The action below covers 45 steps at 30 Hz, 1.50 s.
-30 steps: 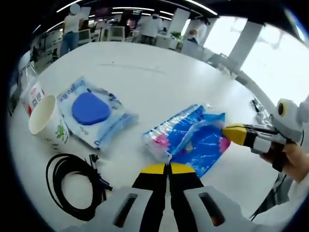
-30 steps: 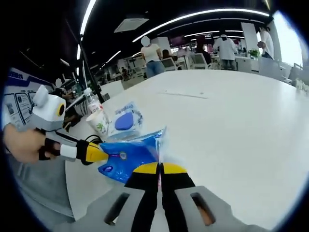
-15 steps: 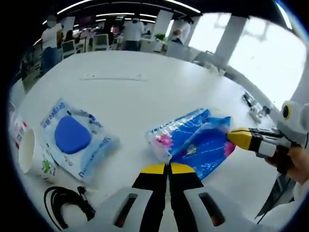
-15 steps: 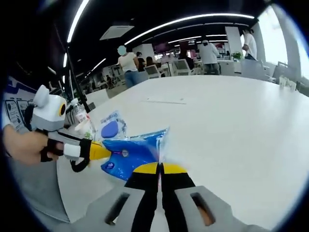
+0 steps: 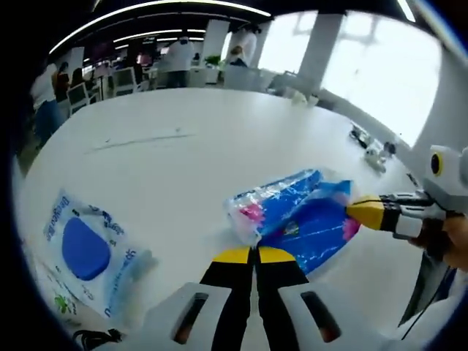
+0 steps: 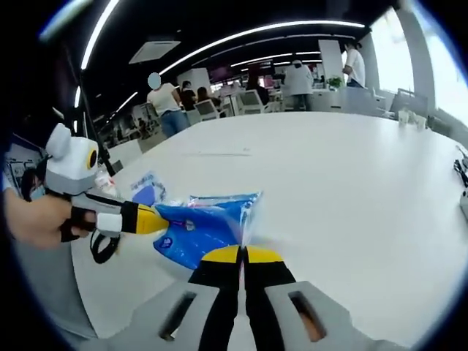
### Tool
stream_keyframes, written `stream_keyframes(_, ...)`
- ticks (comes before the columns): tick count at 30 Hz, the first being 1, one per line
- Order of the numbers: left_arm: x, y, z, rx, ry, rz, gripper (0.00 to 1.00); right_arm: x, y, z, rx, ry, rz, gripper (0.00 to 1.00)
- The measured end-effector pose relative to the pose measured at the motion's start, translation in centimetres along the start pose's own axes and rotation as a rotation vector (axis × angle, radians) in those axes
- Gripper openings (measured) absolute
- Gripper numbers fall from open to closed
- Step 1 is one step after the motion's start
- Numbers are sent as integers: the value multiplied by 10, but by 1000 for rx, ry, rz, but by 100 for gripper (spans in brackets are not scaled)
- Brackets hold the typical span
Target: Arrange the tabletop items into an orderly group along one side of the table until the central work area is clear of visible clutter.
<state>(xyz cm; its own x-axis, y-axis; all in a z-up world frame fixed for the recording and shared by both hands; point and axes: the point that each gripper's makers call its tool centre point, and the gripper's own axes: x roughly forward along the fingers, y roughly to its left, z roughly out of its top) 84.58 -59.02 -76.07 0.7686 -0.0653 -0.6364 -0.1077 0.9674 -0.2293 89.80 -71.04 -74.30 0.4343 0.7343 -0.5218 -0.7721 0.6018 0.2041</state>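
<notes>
A blue plastic package [image 5: 292, 216] with pink print hangs stretched between my two grippers above the white table [image 5: 183, 161]. My left gripper [image 5: 254, 252] is shut on its near left corner. From the right, my right gripper [image 5: 352, 211] comes in, shut on the package's other end. In the right gripper view the package [image 6: 201, 225] lies ahead of my shut right gripper [image 6: 241, 253], which pinches its edge, and my left gripper [image 6: 162, 219], held by a hand [image 6: 36, 219], grips the far end. A blue wipes pack [image 5: 88, 252] lies at the lower left.
A black cable [image 6: 102, 245] loops beside the wipes pack [image 6: 146, 194]. Small objects [image 5: 371, 150] sit near the table's far right edge. People and chairs stand beyond the table. The far tabletop [image 6: 329, 161] is bare white.
Both grippers have carried the package rightward, away from the wipes pack. The paper cup and bottle have slid out of both views. Both jaws stay shut on the package.
</notes>
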Motion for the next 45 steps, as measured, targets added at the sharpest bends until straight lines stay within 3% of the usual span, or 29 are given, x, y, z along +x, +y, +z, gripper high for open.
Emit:
stream_keyframes(6, 12, -14, 6, 67, 9, -25, 0, -3, -22, -6, 23, 4, -52, 0)
stream_keyframes(11, 20, -30, 3, 116, 31, -47, 0, -9, -29, -11, 32, 15, -77, 0)
stream_keyframes(21, 37, -37, -7, 189, 77, -72, 0, -3, -45, -30, 52, 54, -104, 0)
stream_keyframes(39, 46, -37, -27, 164, 130, -84, 0, 1, -52, -52, 61, 114, -116, 0)
stream_keyframes(45, 47, -41, -26, 158, 129, -94, 0, 1, -54, -61, 74, 137, -114, 0)
